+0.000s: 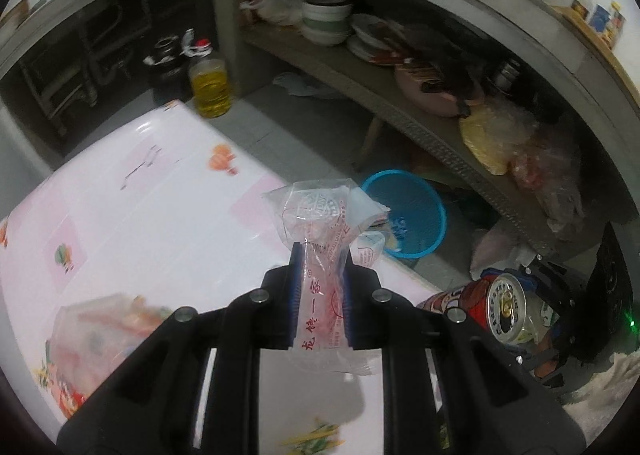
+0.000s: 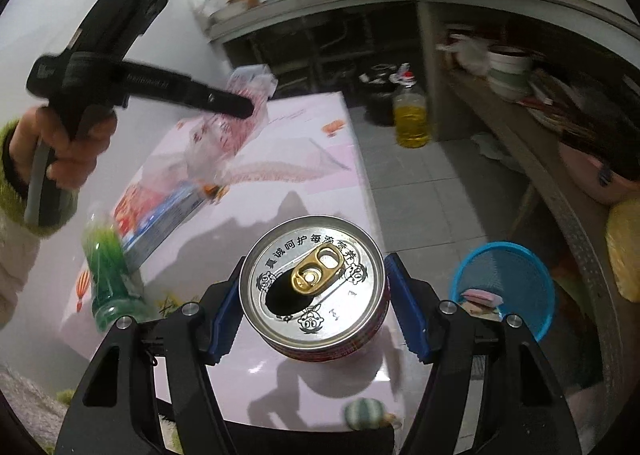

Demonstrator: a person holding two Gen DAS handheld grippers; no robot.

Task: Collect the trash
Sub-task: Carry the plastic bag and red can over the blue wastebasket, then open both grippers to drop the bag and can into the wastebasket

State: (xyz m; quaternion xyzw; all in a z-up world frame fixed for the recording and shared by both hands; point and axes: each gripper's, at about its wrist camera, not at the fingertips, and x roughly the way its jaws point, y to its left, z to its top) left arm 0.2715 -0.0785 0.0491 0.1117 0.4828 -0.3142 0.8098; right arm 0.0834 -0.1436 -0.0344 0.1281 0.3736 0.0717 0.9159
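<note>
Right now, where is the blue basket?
The blue basket sits on the floor, right of the pink table, below the shelf.

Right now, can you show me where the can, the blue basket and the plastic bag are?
can (image 2: pixel 314 287): right wrist view, on its silver lid beside the pull tab.
blue basket (image 2: pixel 516 275): right wrist view, on its inner mesh wall.
plastic bag (image 1: pixel 322 239): left wrist view, on the printed part above the jaws.

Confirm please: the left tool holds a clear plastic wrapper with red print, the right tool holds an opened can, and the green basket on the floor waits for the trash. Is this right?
One detail is wrong: the basket on the floor is blue, not green, as the left wrist view shows. The rest stands: the left tool holds the clear plastic wrapper with red print, and the right tool holds the opened can.
</note>
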